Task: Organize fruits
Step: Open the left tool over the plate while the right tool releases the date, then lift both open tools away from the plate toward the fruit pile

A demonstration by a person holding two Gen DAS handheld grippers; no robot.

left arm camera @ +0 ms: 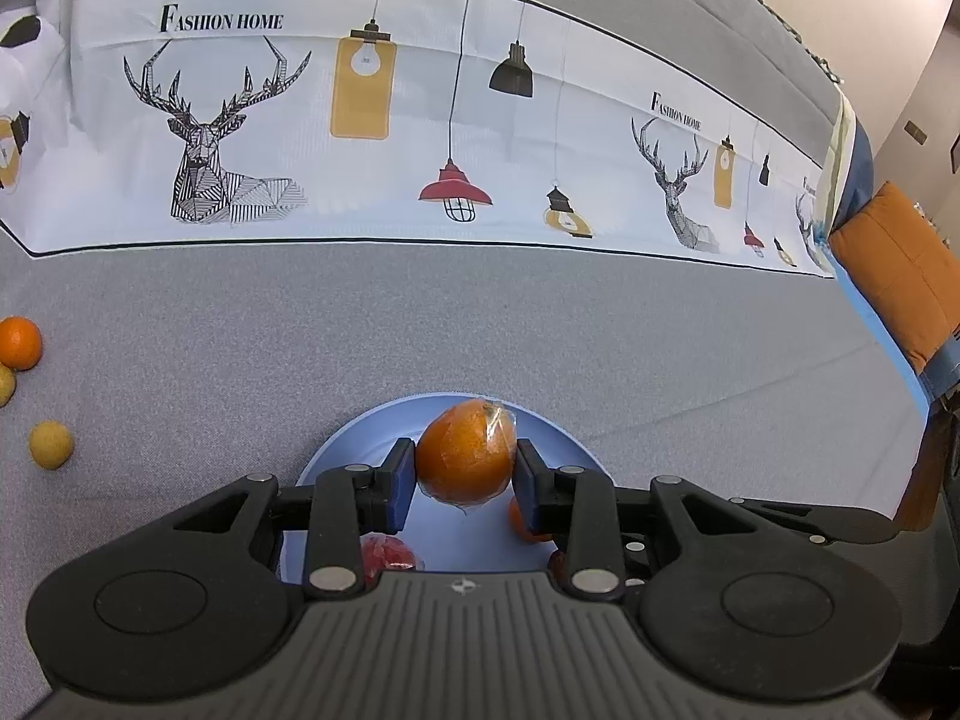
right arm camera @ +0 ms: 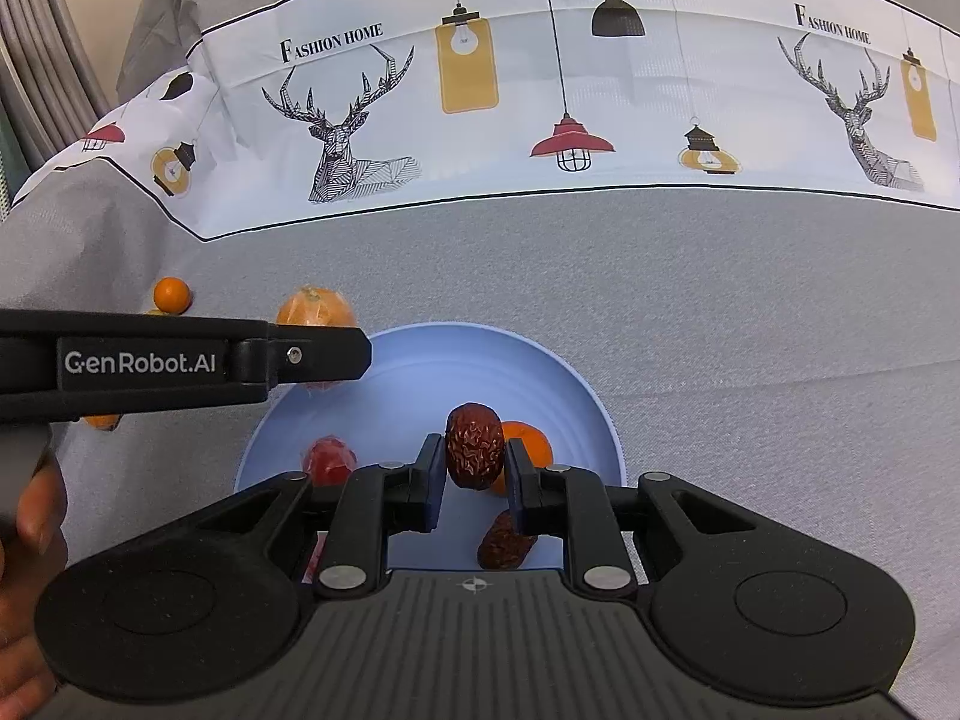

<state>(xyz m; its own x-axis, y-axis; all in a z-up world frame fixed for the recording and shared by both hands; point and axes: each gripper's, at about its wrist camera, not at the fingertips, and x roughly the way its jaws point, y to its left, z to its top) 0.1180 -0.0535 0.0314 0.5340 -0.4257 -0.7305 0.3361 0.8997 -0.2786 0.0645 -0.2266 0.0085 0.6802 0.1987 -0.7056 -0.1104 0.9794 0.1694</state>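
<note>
Both claws are held over the blue plate (right arm camera: 420, 360), left claw (left arm camera: 465, 471) clamped on a wrapped orange (left arm camera: 465, 462), right claw (right arm camera: 474, 462) on a date (right arm camera: 474, 447); gentle releases are called for next.

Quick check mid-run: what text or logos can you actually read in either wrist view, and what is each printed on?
"FASHION HOME": printed on the tablecloth, beside each deer drawing, twice in both views.
"GenRobot.AI": white lettering on the side of the left gripper, seen from the right wrist view.
No readable text on the wrapped orange, the red date or the blue plate.
</note>
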